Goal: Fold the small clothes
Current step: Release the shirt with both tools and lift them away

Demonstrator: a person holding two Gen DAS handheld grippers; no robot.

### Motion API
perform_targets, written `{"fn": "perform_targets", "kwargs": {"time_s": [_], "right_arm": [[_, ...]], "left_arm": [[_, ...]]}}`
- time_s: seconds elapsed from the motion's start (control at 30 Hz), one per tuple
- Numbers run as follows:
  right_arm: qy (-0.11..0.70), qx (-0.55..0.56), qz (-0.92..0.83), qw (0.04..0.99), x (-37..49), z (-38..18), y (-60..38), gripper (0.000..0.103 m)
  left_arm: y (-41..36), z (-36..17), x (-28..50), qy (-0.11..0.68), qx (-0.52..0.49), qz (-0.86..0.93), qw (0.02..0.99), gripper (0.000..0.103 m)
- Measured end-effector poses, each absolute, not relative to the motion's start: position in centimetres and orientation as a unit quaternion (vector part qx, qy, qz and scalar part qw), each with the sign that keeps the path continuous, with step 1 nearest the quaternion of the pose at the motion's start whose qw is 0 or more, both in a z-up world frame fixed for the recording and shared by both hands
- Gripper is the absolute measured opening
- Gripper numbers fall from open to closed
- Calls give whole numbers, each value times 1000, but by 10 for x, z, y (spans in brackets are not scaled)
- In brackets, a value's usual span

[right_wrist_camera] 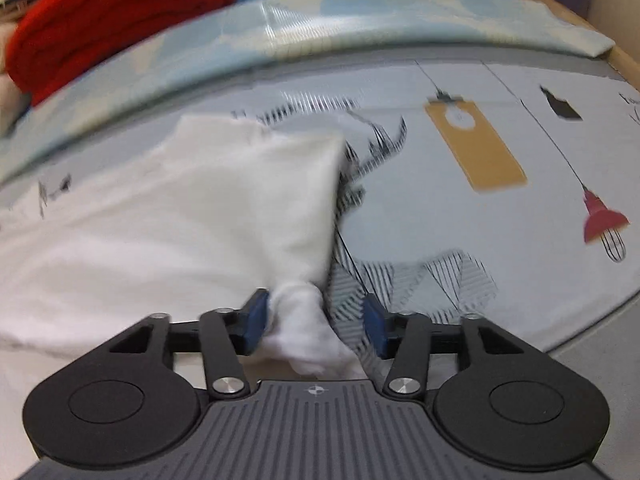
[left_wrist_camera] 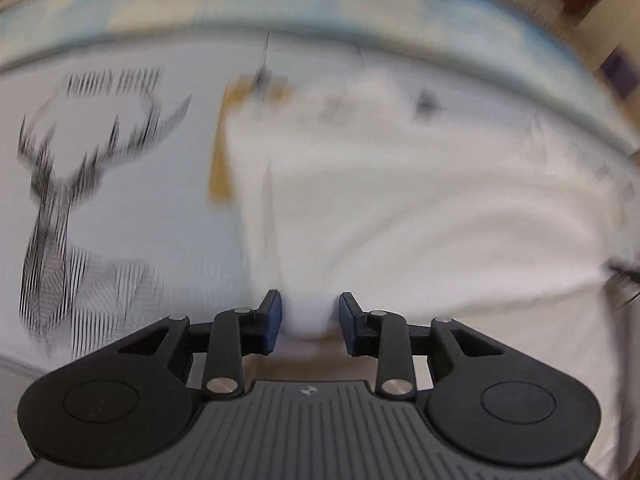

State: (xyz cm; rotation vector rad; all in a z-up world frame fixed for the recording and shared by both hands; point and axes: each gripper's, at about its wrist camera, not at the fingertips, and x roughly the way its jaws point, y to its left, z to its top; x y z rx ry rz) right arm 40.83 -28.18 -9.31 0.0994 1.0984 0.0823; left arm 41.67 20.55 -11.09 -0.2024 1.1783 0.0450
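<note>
A white garment (left_wrist_camera: 400, 200) lies spread on a pale printed bedsheet (left_wrist_camera: 140, 220); this view is motion-blurred. My left gripper (left_wrist_camera: 310, 320) points down at its near edge, jaws apart, with a fold of white cloth in the gap. In the right wrist view the garment (right_wrist_camera: 200, 208) covers the left half, one corner raised toward the middle. My right gripper (right_wrist_camera: 316, 320) stands open wider. A bunched tip of the cloth (right_wrist_camera: 308, 320) hangs between its fingers, against the left pad (right_wrist_camera: 256, 320) and apart from the right one.
The sheet (right_wrist_camera: 460, 220) bears a deer drawing, a yellow tag and a red lamp print. A blue patterned cover (right_wrist_camera: 360, 24) runs along the far side. A folded red blanket (right_wrist_camera: 112, 20) lies at the far left, with a wooden edge (right_wrist_camera: 624, 60) at the right.
</note>
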Motion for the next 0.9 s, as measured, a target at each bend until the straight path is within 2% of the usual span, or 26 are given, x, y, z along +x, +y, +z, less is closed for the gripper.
{"fn": "perform_targets", "kwargs": {"time_s": [0.1,0.27,0.5,0.73,0.9], "right_arm": [[522,70,18,850,398,-75,-285,60],[447,65,16,892,371,-9,-281,58],[361,107,48,925,302,81,-297,58],[310,116,57,942,207,113,-330,59],[318,89,57,942,138,88,-346,63]], "left_arm": [[197,-92,411,550,-84,30,830,34],[184,-39,386,484,-95,27,870,43],[170,25,318,427,-80,61,899,79],[136,42,209,389,-5,34,921,83],[115,20,137,382,-2,27,924,85]]}}
